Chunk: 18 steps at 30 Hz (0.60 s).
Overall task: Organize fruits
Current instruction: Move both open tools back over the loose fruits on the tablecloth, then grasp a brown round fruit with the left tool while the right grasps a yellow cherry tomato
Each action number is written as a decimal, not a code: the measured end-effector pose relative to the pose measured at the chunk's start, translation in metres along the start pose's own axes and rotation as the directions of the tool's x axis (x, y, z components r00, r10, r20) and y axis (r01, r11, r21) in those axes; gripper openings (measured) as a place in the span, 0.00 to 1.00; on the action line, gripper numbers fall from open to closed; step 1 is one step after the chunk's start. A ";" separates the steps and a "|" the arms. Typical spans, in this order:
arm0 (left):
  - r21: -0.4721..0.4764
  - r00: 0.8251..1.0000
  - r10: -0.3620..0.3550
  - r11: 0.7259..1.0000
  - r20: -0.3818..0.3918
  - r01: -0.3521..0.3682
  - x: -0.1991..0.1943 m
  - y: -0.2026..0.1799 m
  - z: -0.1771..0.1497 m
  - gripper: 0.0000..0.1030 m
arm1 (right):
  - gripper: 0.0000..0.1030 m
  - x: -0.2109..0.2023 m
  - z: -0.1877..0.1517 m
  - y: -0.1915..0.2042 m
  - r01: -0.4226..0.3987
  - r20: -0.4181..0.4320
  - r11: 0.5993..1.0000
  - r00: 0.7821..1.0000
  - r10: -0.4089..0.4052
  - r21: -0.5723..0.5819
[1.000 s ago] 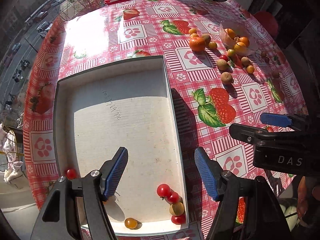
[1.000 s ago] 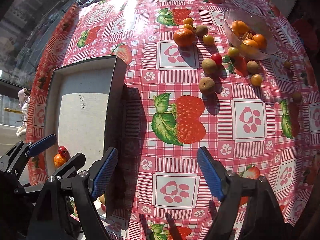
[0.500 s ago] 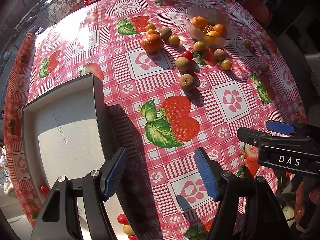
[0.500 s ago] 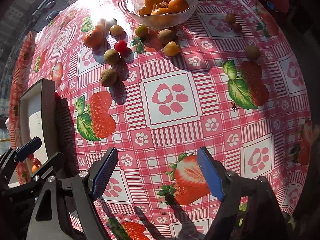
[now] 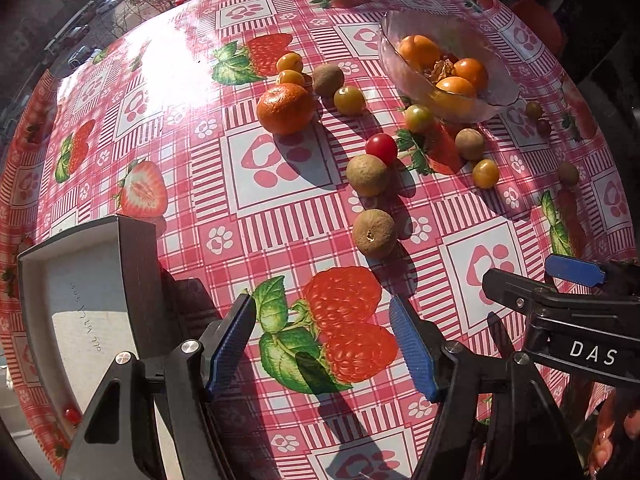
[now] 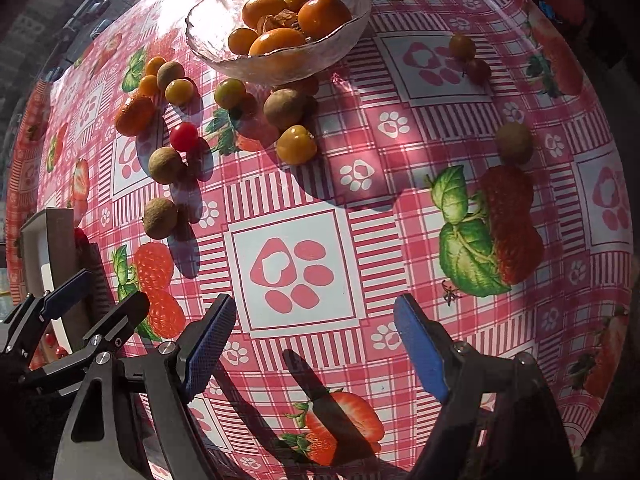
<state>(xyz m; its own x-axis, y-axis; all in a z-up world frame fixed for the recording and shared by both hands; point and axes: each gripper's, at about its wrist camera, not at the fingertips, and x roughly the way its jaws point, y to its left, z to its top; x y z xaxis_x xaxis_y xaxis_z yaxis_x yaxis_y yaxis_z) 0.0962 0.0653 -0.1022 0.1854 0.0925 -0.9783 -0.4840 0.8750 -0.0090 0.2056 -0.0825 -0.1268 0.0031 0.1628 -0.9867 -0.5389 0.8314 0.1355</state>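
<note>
Both empty, jaws apart: left hand-held gripper (image 5: pixel 322 344), right hand-held gripper (image 6: pixel 314 346). Loose fruit scattered on worktop (image 5: pixel 280 184) ahead, between tray (image 5: pixel 136 280) at left and glass bowl (image 6: pixel 280 56). Nearest: brown longan (image 5: pixel 375 234), just ahead-right of left gripper, round, no long axis. Left hand likely closer; right nearer bowl.

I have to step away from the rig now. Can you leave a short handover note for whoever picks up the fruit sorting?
Left tool: open, empty, above the tablecloth.
Right tool: open, empty.
Tray: at the table's left edge, a red cherry tomato already inside.
Glass bowl: holds orange fruits.
Left: loose mandarin, red cherry tomato, brown round fruits such as, and yellow ones near the bowl.
</note>
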 end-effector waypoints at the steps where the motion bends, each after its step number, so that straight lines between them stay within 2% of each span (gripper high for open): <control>1: -0.003 1.000 -0.003 1.000 0.001 0.003 0.003 0.000 0.003 0.68 | 0.81 0.001 0.004 -0.001 0.003 0.002 1.000 1.000 -0.003 0.000; 6: 0.017 1.000 -0.001 1.000 0.016 0.001 0.013 -0.003 0.011 0.68 | 0.81 0.005 0.025 -0.007 -0.026 0.022 1.000 0.999 0.026 -0.007; 17: 0.015 0.999 0.021 1.000 0.034 -0.021 0.027 -0.017 0.020 0.68 | 0.81 0.010 0.058 0.010 -0.002 0.078 0.997 0.997 0.008 -0.076; 18: 0.012 0.999 0.024 1.000 0.036 -0.024 0.028 -0.018 0.017 0.68 | 0.78 0.009 0.058 0.012 0.001 0.086 0.997 0.996 0.006 -0.080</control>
<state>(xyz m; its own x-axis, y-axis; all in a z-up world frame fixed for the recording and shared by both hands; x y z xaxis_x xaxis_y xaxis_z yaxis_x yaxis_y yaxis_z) 0.1248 0.0601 -0.1256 0.2048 0.1303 -0.9701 -0.4778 0.8783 0.0171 0.2485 -0.0404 -0.1292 0.0722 0.2130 -0.9744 -0.6042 0.7866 0.1272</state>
